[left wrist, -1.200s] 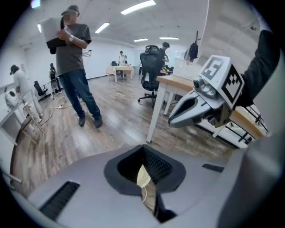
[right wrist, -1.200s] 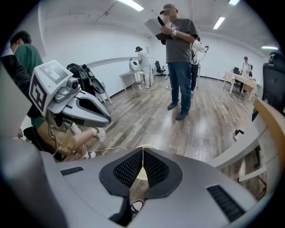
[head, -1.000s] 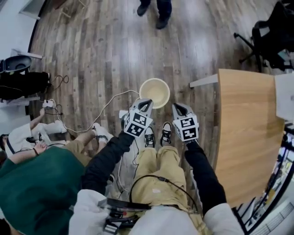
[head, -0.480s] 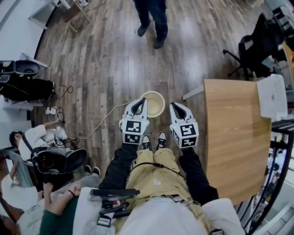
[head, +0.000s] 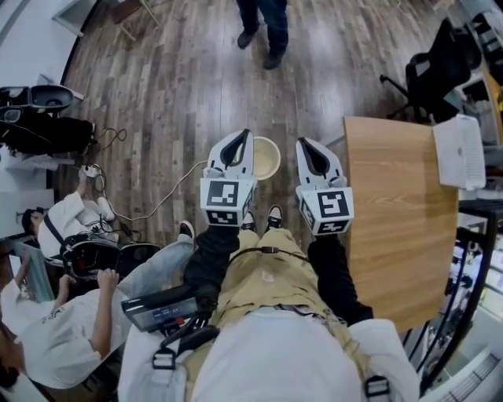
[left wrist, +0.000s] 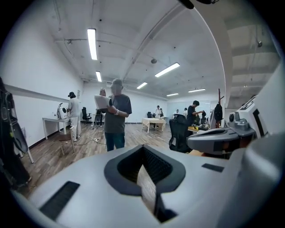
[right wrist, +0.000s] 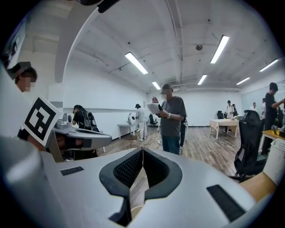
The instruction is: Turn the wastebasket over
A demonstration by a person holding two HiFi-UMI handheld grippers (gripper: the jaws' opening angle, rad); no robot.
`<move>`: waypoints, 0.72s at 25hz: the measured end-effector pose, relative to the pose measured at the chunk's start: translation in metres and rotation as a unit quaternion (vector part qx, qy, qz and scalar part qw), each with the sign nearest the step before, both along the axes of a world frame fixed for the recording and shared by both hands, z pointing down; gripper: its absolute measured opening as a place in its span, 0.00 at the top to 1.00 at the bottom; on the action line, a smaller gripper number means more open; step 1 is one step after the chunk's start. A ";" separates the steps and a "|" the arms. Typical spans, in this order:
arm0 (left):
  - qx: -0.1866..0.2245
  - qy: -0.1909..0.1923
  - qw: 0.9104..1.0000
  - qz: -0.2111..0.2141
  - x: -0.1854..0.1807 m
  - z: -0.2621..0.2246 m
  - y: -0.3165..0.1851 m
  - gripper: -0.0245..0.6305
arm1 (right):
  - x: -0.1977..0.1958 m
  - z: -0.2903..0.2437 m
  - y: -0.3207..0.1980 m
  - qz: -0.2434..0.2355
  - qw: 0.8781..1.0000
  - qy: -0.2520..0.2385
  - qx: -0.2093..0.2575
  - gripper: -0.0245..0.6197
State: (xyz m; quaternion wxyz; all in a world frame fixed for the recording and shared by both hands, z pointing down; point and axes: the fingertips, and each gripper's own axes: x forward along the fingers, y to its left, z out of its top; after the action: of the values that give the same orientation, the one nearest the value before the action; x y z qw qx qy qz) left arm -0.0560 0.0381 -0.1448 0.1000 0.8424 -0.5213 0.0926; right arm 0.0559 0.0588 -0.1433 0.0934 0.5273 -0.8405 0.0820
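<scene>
A cream round wastebasket (head: 267,159) stands on the wood floor with its mouth up, just past the person's shoes. Its left rim is hidden behind my left gripper (head: 238,136). That gripper is held high above the floor with its jaws shut and nothing in them. My right gripper (head: 303,142) is raised beside it, to the right of the basket, also shut and empty. In the left gripper view (left wrist: 143,148) and the right gripper view (right wrist: 142,149) the pads meet along a closed line, both point out across the room, and the wastebasket is out of sight.
A wooden table (head: 401,228) stands close on the right with a white box (head: 458,153) on it, and a black office chair (head: 432,71) is beyond. A person (head: 264,23) stands ahead. Seated people (head: 63,235) and a floor cable (head: 169,196) are on the left.
Both grippers have come up from beside the wastebasket toward the head camera and look larger. They stay shut. The wastebasket has kept its place on the floor.
</scene>
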 end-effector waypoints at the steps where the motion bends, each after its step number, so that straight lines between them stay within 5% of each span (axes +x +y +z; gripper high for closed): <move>1: 0.010 0.003 1.000 -0.001 0.000 -0.010 0.001 0.96 | -0.001 -0.010 0.000 0.000 1.000 -0.002 0.009 0.93; 18: 0.094 0.019 0.995 0.007 0.018 -0.086 0.002 0.96 | -0.015 -0.097 -0.004 -0.025 0.994 -0.015 0.102 0.93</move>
State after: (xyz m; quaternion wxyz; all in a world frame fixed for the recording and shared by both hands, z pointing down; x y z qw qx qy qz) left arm -0.0376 0.0404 -0.2305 0.0300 0.8534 -0.5197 0.0278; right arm 0.0411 0.0550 -0.2398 0.0283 0.5115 -0.8588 0.0016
